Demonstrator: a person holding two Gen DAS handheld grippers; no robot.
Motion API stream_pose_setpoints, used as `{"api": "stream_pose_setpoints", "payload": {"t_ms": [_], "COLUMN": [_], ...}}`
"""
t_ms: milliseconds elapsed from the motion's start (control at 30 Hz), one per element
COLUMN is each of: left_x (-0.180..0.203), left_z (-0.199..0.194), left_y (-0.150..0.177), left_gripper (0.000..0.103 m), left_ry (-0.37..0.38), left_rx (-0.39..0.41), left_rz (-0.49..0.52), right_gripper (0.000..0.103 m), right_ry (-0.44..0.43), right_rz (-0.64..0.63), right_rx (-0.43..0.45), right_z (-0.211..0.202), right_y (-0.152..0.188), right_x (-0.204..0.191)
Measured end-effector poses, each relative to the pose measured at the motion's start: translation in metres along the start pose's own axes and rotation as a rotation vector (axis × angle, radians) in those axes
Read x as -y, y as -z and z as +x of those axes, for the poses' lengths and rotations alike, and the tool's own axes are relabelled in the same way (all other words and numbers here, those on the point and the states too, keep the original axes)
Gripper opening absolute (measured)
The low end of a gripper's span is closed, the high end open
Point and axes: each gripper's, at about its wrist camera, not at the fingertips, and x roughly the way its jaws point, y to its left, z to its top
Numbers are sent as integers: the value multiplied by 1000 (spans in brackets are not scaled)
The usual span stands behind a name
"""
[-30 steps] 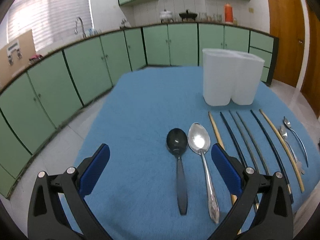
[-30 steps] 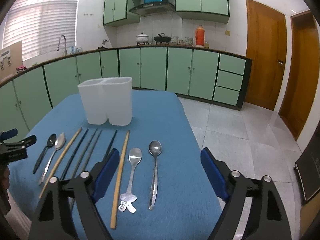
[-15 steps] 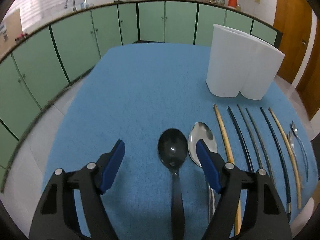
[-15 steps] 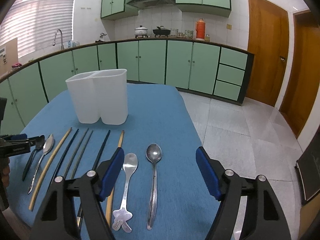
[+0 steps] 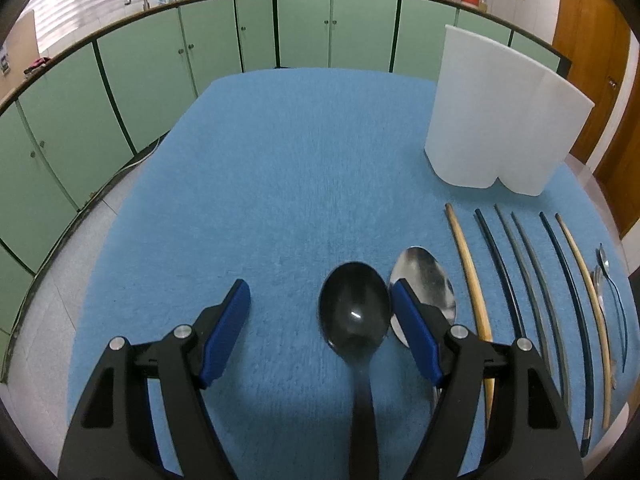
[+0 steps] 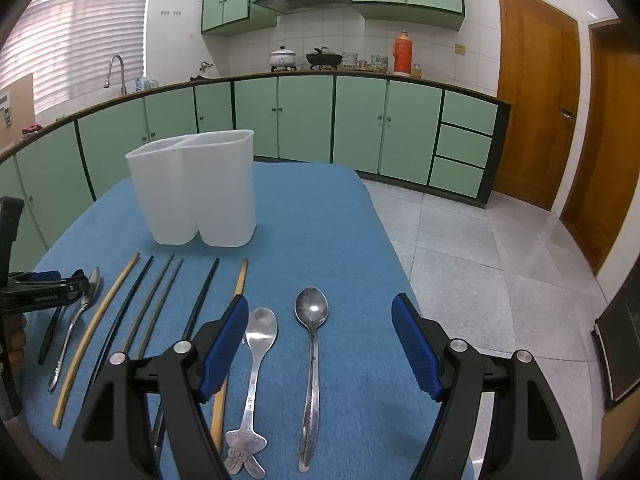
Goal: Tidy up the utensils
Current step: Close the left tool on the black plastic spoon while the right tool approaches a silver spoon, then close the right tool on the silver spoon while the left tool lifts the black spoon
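A black spoon [image 5: 354, 312] lies on the blue cloth between the fingers of my left gripper [image 5: 320, 292], close to the right pad; the jaws stand open and do not press it. A large silver spoon [image 5: 428, 280] lies just right of it, partly behind that finger. Several chopsticks [image 5: 468, 264] lie in a row further right. The white two-compartment holder [image 5: 500, 120] stands behind them. My right gripper [image 6: 320, 304] hangs open over two small silver spoons [image 6: 312, 312], the left one [image 6: 262, 332] with a figured handle end. The left gripper [image 6: 52, 284] also shows at the right wrist view's left edge.
The blue cloth [image 5: 280, 160] covers the table, which ends close on the right over grey floor tiles [image 6: 480, 260]. Green cabinets [image 6: 360, 120] run around the room. A hand [image 6: 16, 340] holds the left gripper.
The left gripper has moved forward and down over the black spoon and its jaws have narrowed around the bowl. The right gripper has come slightly closer to the two small spoons.
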Motion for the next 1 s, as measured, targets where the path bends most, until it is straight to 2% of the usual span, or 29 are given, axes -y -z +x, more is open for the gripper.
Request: {"api": "stream_pose_setpoints", "payload": {"t_ms": [200, 367, 567, 933, 1000], "left_x": [1, -3, -3, -5, -7], "left_z": [1, 3, 2, -1, -2], "left_y": [-4, -9, -8, -3, -2], "left_gripper": [61, 46, 35, 34, 34], "left_ry": [36, 66, 87, 109, 113], "left_rx": [-2, -4, 3, 19, 25], "left_rz": [9, 2, 9, 12, 10], "right_gripper": [73, 73, 73, 73, 73], "right_ry": [0, -1, -2, 22, 25], "right_rz": [-3, -5, -5, -15, -20], "right_rx": [-6, -10, -9, -5, -26], "right_z": [3, 5, 5, 10, 16], "right_y": [0, 0, 0, -2, -3], "right_x": [-1, -3, -4, 3, 7]}}
